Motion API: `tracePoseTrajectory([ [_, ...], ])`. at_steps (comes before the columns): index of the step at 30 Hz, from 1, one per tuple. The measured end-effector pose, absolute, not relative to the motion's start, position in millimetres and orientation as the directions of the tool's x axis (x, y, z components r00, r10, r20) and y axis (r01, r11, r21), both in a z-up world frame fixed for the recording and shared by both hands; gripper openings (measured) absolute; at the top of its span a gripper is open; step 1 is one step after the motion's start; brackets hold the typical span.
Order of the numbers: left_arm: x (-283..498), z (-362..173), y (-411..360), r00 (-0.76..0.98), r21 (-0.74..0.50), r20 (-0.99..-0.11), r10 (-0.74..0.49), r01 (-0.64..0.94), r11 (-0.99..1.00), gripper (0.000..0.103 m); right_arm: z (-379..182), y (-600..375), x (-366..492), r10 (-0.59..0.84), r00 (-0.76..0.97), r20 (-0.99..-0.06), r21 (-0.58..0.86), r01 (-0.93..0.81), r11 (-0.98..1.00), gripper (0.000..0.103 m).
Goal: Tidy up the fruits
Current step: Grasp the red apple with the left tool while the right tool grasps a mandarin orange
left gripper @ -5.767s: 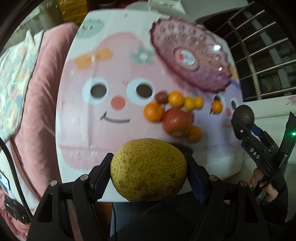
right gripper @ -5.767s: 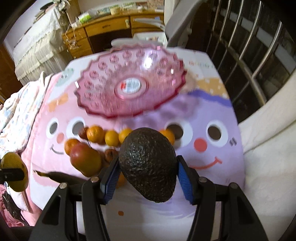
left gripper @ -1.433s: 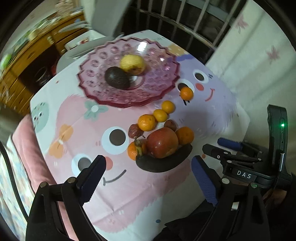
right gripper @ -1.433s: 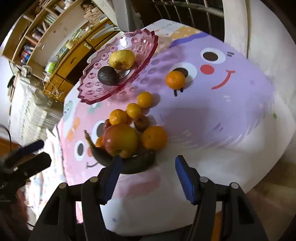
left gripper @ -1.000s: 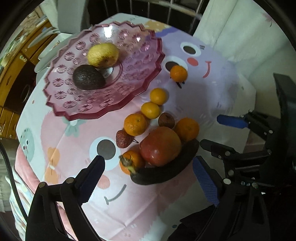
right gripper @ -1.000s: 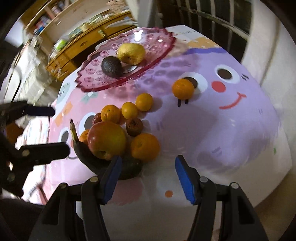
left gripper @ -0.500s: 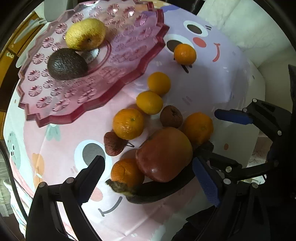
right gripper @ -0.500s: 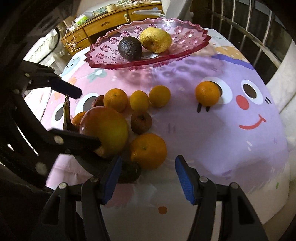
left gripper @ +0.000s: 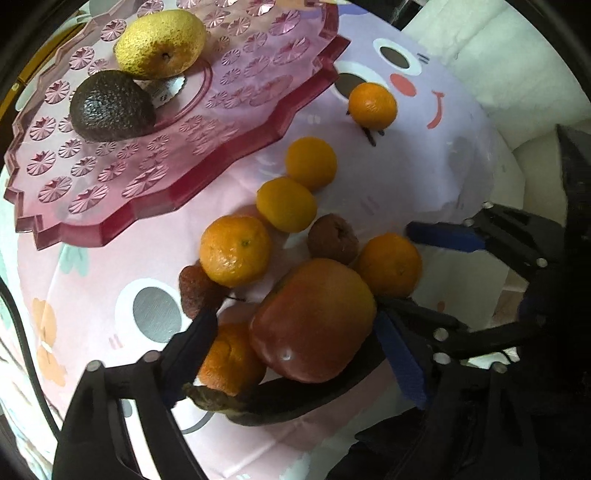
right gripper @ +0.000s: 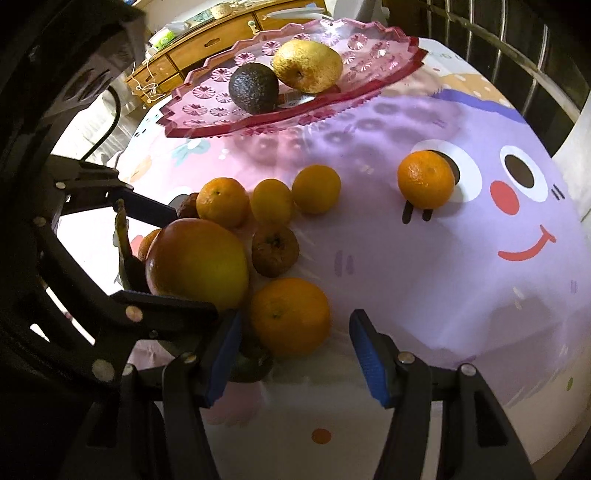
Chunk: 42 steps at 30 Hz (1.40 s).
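Note:
The pink glass plate holds a yellow pear and a dark avocado. On the cloth lie a red apple, a blackened banana, several oranges and two brown shrivelled fruits. My left gripper is open, its jaws on either side of the apple and a small orange. My right gripper is open around an orange beside the apple.
The table wears a cartoon-face cloth. A lone orange sits apart at the right. Wooden drawers stand behind the table, and metal railings at the right.
Both grippers have come down and closer to the fruit pile. The left jaws now straddle the apple; the right jaws now straddle the near orange. Both stay open.

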<state>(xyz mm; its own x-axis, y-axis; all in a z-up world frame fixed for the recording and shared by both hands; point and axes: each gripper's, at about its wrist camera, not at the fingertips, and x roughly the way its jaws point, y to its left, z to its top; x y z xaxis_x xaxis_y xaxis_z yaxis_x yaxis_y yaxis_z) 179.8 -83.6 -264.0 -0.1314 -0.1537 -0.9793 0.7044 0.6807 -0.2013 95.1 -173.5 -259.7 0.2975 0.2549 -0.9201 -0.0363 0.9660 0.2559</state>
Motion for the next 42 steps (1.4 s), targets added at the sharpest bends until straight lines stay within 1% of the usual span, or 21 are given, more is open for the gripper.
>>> tracePoseTrajectory([
  [1, 183, -263, -83, -0.139, -0.211, -0.977, -0.160, 0.703, 0.679, 0.079, -260, -174, 96, 0.264, 0.296, -0.918, 0.264, -0.040, 0.964, 0.053],
  [2, 183, -263, -83, -0.146, -0.220, -0.975, -0.165, 0.700, 0.680, 0.077, -260, -174, 96, 0.265, 0.295, -0.918, 0.264, -0.045, 0.964, 0.052],
  [6, 181, -263, -89, -0.146, -0.218, -0.976, -0.162, 0.698, 0.682, 0.076, -259, -174, 97, 0.286, 0.289, -0.914, 0.282, -0.057, 0.958, 0.047],
  [8, 182, -263, -92, -0.170, -0.247, -0.969, -0.179, 0.687, 0.684, 0.069, -260, -176, 97, 0.306, 0.282, -0.909, 0.305, -0.048, 0.951, 0.044],
  [18, 177, -264, -90, -0.159, -0.243, -0.970, -0.184, 0.654, 0.716, 0.067, -260, -181, 95, 0.335, 0.275, -0.901, 0.338, -0.036, 0.940, 0.042],
  [27, 172, -256, -81, -0.097, -0.216, -0.975, -0.199, 0.611, 0.762, 0.067, -257, -184, 91, 0.344, 0.276, -0.898, 0.358, 0.003, 0.934, 0.040],
  [36, 168, -230, -68, -0.034, -0.212, -0.971, -0.235, 0.567, 0.796, 0.067, -244, -200, 82, 0.315, 0.323, -0.893, 0.359, 0.087, 0.929, 0.040],
  [42, 166, -200, -48, 0.028, -0.255, -0.950, -0.311, 0.503, 0.826, 0.067, -224, -210, 77, 0.315, 0.368, -0.875, 0.386, 0.136, 0.913, 0.040],
])
